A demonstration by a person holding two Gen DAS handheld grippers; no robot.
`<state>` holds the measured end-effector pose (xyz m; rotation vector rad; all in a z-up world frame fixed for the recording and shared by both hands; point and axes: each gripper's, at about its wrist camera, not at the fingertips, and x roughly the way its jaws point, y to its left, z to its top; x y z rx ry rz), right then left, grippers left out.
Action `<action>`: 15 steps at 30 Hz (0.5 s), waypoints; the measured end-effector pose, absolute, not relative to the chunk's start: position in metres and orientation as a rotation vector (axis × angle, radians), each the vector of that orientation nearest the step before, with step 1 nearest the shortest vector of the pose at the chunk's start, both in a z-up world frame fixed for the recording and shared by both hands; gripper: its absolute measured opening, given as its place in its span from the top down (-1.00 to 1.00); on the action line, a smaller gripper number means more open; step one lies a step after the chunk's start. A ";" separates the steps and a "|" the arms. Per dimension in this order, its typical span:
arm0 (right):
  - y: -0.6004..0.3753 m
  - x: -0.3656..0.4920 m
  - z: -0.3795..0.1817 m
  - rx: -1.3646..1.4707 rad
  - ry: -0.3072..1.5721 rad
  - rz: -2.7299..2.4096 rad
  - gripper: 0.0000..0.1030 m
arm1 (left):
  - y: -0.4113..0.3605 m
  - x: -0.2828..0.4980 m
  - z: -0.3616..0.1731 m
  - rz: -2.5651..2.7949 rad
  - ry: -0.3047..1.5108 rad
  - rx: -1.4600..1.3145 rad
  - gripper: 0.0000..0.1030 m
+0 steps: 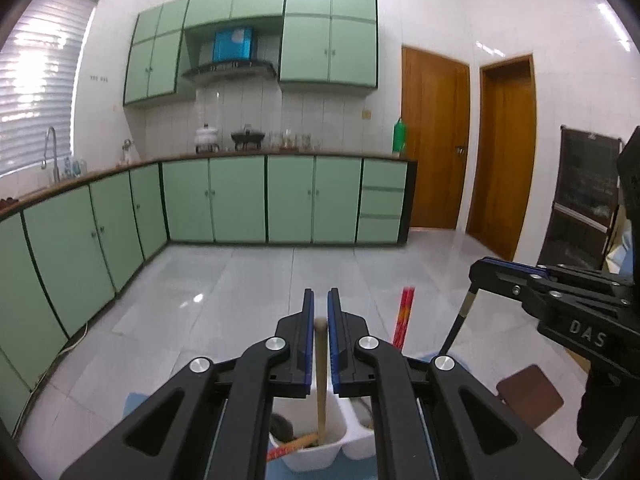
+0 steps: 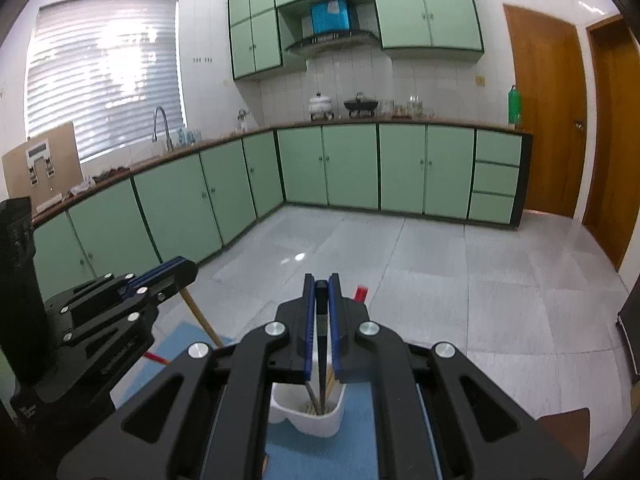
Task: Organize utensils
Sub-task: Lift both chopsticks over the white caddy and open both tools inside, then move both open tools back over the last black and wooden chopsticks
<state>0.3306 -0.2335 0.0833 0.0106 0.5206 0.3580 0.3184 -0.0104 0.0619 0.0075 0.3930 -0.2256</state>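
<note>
My left gripper [image 1: 320,307] is shut on a pale wooden handle [image 1: 321,364]. The handle runs down into the left compartment of a white utensil holder [image 1: 320,454]. My right gripper [image 2: 320,292] is shut on the top of a black-handled utensil [image 2: 321,286], whose thin dark shaft drops into the white holder [image 2: 316,420]. Each gripper shows in the other view: the right gripper [image 1: 486,270] with its black shaft [image 1: 460,316], the left gripper [image 2: 180,272] with the wooden handle [image 2: 200,318]. Red chopsticks [image 1: 404,320] stand up from the holder.
The holder stands on a blue mat [image 2: 192,344]. A brown board [image 1: 530,396] lies to the right of it. Beyond are a grey tiled floor [image 1: 280,280], green cabinets [image 1: 240,200] under a counter, and wooden doors [image 1: 434,140].
</note>
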 end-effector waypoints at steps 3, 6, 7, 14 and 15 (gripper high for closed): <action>-0.234 0.323 0.078 0.006 0.526 0.347 0.80 | -0.007 0.315 0.059 -0.228 0.405 -0.004 0.73; -0.245 0.307 0.083 0.024 0.490 0.324 0.40 | -0.001 0.299 0.068 -0.235 0.380 -0.016 0.53; -0.248 0.303 0.086 0.026 0.476 0.317 0.28 | 0.000 0.291 0.072 -0.237 0.369 -0.019 0.41; -0.282 0.240 0.088 0.037 0.401 0.255 -0.19 | 0.012 0.223 0.086 -0.238 0.326 -0.024 -0.25; -0.286 0.230 0.085 0.043 0.399 0.251 -0.28 | 0.013 0.216 0.085 -0.235 0.326 -0.022 -0.30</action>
